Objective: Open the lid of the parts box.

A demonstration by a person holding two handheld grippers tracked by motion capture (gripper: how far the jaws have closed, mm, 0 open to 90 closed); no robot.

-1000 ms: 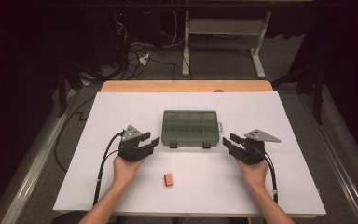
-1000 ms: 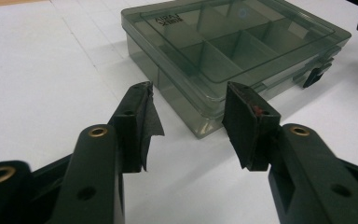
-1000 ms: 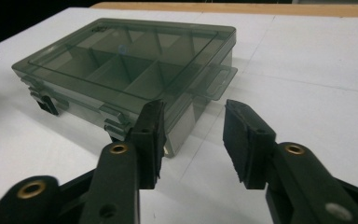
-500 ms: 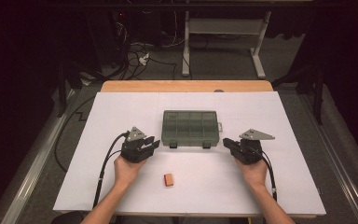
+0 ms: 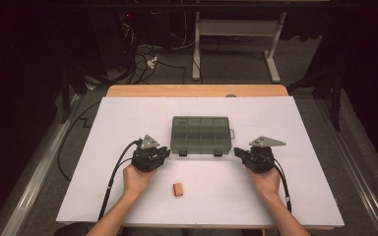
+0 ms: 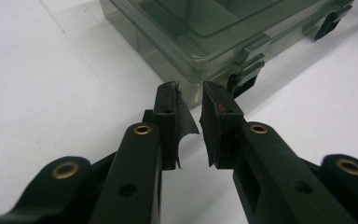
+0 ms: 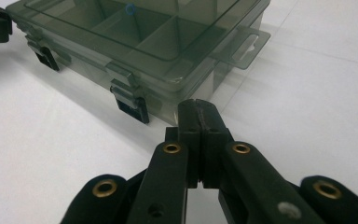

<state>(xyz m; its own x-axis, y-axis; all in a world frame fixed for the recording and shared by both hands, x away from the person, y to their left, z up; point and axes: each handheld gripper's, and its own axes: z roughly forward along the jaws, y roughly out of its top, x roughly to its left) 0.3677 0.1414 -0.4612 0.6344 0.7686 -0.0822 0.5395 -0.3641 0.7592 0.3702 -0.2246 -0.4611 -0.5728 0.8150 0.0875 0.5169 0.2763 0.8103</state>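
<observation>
The closed translucent grey plastic compartment box (image 5: 201, 133) lies between both empty, just-closed tongs, left (image 5: 163, 153) and right (image 5: 238, 153), long axis crosswise.

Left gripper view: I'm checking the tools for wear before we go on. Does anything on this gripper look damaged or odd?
Yes. On the left gripper, the black pad lining of one finger has peeled away from the jaw and curls into the gap. The other pad carries a small red mark. The organizer box ahead looks intact.

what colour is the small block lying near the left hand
Orange. The small block shows best in the high view, on the white table.
</observation>
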